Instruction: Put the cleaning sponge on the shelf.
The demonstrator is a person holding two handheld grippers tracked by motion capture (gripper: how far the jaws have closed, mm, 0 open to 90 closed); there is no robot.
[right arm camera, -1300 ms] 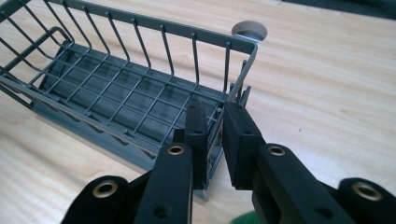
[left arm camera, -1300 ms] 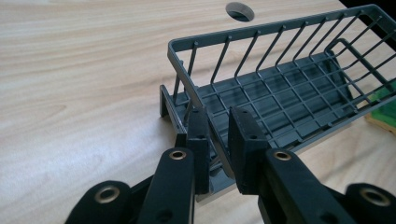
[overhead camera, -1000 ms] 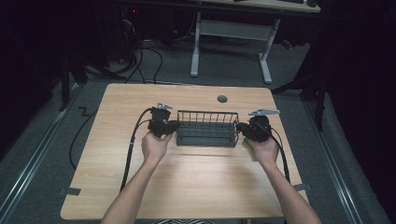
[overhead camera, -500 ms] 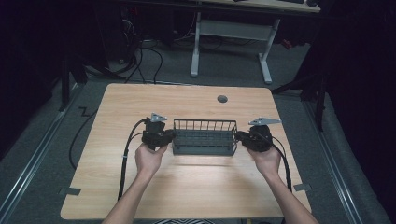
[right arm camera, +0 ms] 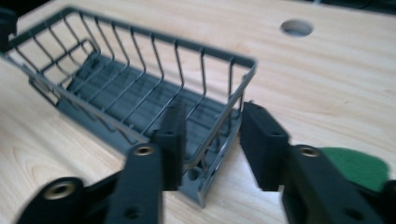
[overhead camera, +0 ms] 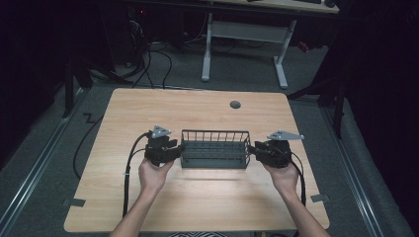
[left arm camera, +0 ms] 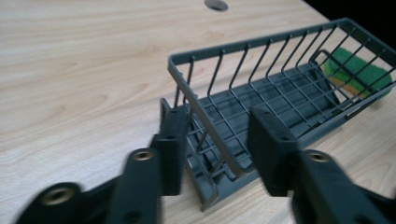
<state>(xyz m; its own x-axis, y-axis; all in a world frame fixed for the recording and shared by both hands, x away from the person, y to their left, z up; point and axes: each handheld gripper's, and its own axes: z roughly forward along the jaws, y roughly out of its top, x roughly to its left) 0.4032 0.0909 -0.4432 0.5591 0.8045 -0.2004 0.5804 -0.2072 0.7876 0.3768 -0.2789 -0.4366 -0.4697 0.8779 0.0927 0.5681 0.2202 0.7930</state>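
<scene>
A grey wire basket (overhead camera: 214, 149) sits on the wooden worktop (overhead camera: 197, 108) between both hands. The left hand-held gripper (left arm camera: 212, 154) straddles one end wall, jaws spread — the right hand-held gripper (right arm camera: 210, 140) likewise stands parted around the opposite end.

Both forearms entered from bottom edge, angled slightly outward. Left hand (overhead camera: 152, 175) gripped left gripper (overhead camera: 174, 152), pointed right, grey plate on top, cable trailing back along forearm. Right hand (overhead camera: 284, 176) gripped right gripper (overhead camera: 252, 150), pointed left, grey plate on top. Grippers faced each other, level, well apart. Jaws of both stood parted with a clear gap.
</scene>
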